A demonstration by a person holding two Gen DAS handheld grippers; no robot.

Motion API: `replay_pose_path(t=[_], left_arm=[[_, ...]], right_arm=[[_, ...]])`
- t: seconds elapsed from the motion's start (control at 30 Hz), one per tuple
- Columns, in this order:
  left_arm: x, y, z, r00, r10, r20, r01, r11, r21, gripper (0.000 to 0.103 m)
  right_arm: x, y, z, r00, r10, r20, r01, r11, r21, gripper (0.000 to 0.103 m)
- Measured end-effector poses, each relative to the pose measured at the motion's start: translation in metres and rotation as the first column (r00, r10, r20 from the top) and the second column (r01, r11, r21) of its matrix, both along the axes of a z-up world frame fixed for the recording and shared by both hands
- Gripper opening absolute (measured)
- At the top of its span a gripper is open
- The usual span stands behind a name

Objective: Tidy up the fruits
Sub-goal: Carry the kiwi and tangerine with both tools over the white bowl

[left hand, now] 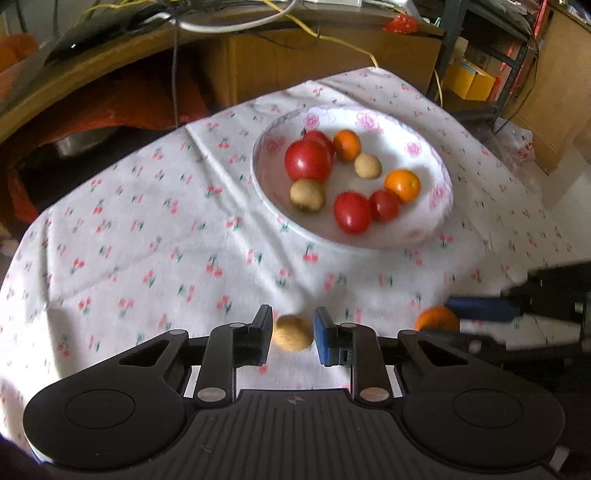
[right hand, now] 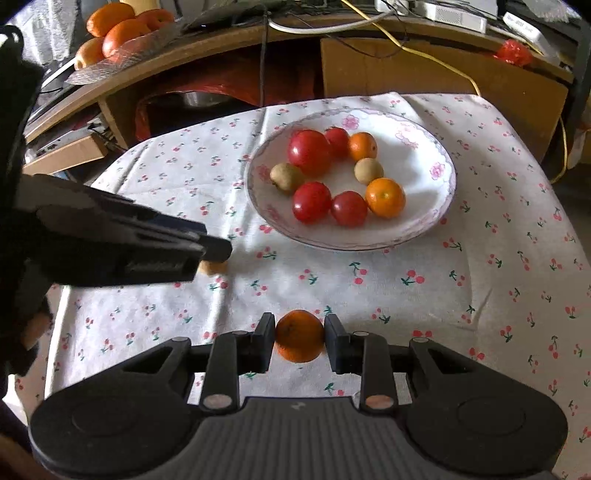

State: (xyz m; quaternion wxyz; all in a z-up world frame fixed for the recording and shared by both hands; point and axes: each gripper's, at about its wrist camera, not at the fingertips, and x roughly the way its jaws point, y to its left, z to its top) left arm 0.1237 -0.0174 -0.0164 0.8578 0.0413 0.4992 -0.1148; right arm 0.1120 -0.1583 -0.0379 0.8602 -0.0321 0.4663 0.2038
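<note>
A white flowered plate [left hand: 439,173] [right hand: 436,158] on the cherry-print tablecloth holds several tomatoes, two oranges and two tan longans. My left gripper [left hand: 293,332] is shut on a tan longan [left hand: 292,333] near the table's front. It shows from the side in the right wrist view [right hand: 212,254], with the longan [right hand: 213,266] peeking under its fingers. My right gripper [right hand: 300,341] is shut on a small orange [right hand: 300,340]. In the left wrist view it shows at right [left hand: 447,321], on the orange [left hand: 436,319].
The tablecloth [left hand: 147,229] [right hand: 480,280] covers a small table. Behind it stands a wooden desk [right hand: 406,66] with cables and a dish of oranges [right hand: 118,29] at far left. Boxes [left hand: 469,79] stand on the right.
</note>
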Motion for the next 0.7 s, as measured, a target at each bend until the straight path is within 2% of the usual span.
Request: replay_pose_path(t=[0.23,0.57,0.7], left_arm=[[-0.008,0.009,-0.008,1.000,0.005,-0.011,-0.005,1.000,-0.012,0.046],[-0.019,-0.003,-0.016,0.998,-0.065,0.022,0.064,0.997,0.048,0.053],[-0.022,-0.004,-0.014,0.996,-0.084,0.039,0.081,0.995,0.052,0.057]], right_arm=[[-0.011,0.008,-0.003,0.999,0.028,0.023,-0.026,0.998,-0.064,0.029],[-0.024,0.008,-0.008,0.997,0.056,0.048,-0.052,0.996,-0.078,0.030],[-0.028,0.005,-0.008,0.996,0.068,0.060,-0.062,0.994,-0.085,0.035]])
